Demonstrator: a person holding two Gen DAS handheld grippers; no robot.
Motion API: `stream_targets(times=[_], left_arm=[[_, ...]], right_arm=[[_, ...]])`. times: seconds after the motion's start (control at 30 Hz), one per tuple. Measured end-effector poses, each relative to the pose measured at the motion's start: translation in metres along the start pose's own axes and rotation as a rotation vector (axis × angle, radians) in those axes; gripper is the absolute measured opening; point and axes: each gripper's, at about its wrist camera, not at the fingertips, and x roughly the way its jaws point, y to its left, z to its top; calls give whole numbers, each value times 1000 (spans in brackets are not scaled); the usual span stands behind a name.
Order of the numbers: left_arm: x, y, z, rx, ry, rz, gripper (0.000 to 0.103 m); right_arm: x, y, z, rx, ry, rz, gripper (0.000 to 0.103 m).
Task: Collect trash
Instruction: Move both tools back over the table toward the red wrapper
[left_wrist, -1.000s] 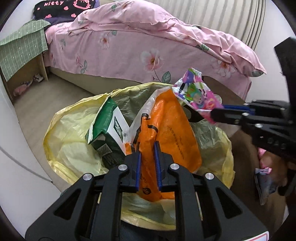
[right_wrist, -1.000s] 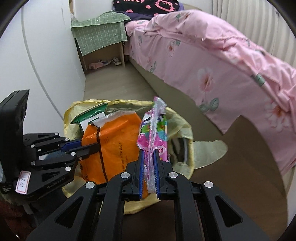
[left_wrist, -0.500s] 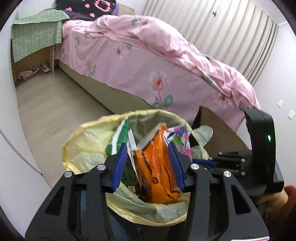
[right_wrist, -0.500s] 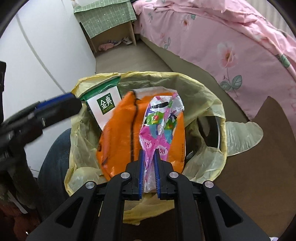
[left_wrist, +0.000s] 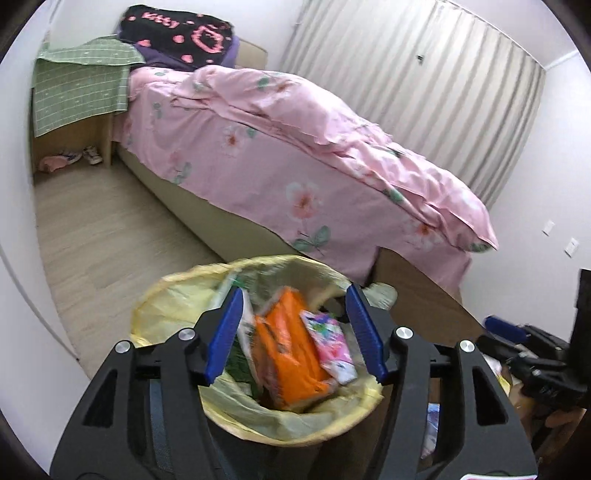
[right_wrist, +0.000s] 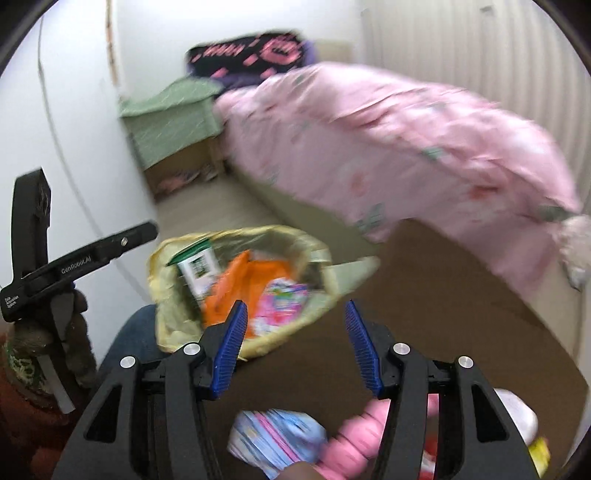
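A bin lined with a yellow bag (left_wrist: 173, 310) (right_wrist: 162, 258) holds an orange plastic bag (left_wrist: 291, 358) (right_wrist: 240, 284), a green and white carton (right_wrist: 197, 266) and a pink printed wrapper (left_wrist: 328, 343) (right_wrist: 282, 299). My left gripper (left_wrist: 294, 332) is open and empty, held above the bin. My right gripper (right_wrist: 293, 343) is open and empty, back from the bin over a brown table (right_wrist: 443, 295). Loose trash lies under it: a blue printed wrapper (right_wrist: 273, 439) and a pink object (right_wrist: 351, 439).
A bed with a pink floral cover (left_wrist: 295, 147) runs along the far side. A green-clothed bedside stand (left_wrist: 77, 92) stands at its head. Wood floor (left_wrist: 103, 229) lies between the bed and the white wall. The left gripper's body (right_wrist: 74, 266) shows at the right wrist view's left.
My left gripper let go of the orange bag and opened wide. My right gripper dropped the pink wrapper into the bin, opened, and pulled back over the brown table.
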Motion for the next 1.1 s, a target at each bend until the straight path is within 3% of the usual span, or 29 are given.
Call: stream_targets(times=[0.13, 0.27, 0.43, 0.53, 0.7, 0.8, 0.97, 1.03, 1.1], left_arm=[[4, -36, -15, 77, 30, -86, 56], [9, -72, -34, 174, 90, -176, 56], [14, -114, -62, 324, 194, -262, 56], [14, -134, -74, 382, 213, -286, 56], [16, -190, -87, 553, 215, -440, 61], [31, -229, -103, 641, 255, -491, 61], [69, -283, -138, 822, 293, -426, 61], [84, -289, -147, 846, 332, -396, 61], [98, -287, -154, 829, 398, -358, 53]], right_arm=[[-48, -30, -25, 83, -81, -120, 52], [-75, -53, -54, 140, -87, -155, 52], [-99, -80, -88, 184, -102, -272, 52], [-113, -95, -110, 225, -107, -365, 52], [-142, -110, -156, 301, -129, -394, 52], [-154, -110, -180, 320, -127, -426, 52], [-169, -109, -207, 350, -143, -446, 52], [-173, -110, -214, 354, -150, -444, 52], [-172, -109, -217, 346, -142, -455, 52]])
